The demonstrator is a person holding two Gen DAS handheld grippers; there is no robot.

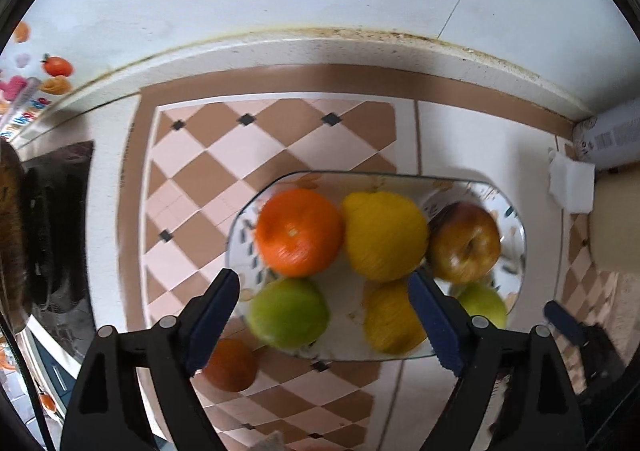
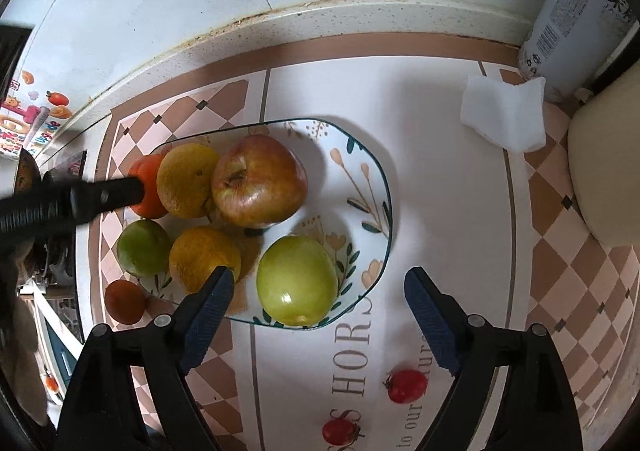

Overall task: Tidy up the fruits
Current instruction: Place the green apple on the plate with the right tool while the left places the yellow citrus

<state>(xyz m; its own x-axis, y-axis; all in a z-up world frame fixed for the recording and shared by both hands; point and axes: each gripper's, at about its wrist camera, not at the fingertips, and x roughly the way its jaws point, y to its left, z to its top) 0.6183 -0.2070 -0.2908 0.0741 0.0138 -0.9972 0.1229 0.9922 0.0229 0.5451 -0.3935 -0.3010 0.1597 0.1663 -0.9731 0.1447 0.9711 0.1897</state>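
Note:
A patterned plate (image 2: 382,187) on the checked mat holds several fruits: a red apple (image 2: 260,179), an orange (image 1: 298,231), two yellow fruits (image 2: 188,181) (image 2: 204,257) and two green apples (image 2: 296,279) (image 1: 288,313). A small dark orange (image 2: 125,301) lies on the mat by the plate's near left corner. Two cherry tomatoes (image 2: 406,385) (image 2: 340,431) lie in front of the plate. My left gripper (image 1: 323,279) hangs open above the plate's left half, holding nothing. My right gripper (image 2: 319,277) stands open over the big green apple, its pads clear of it.
A folded white tissue (image 2: 504,113) lies at the back right, next to a tall labelled canister (image 2: 568,11) and a cream container (image 2: 604,171). The tiled wall runs behind the counter edge. A dark stove top (image 1: 60,211) sits to the left.

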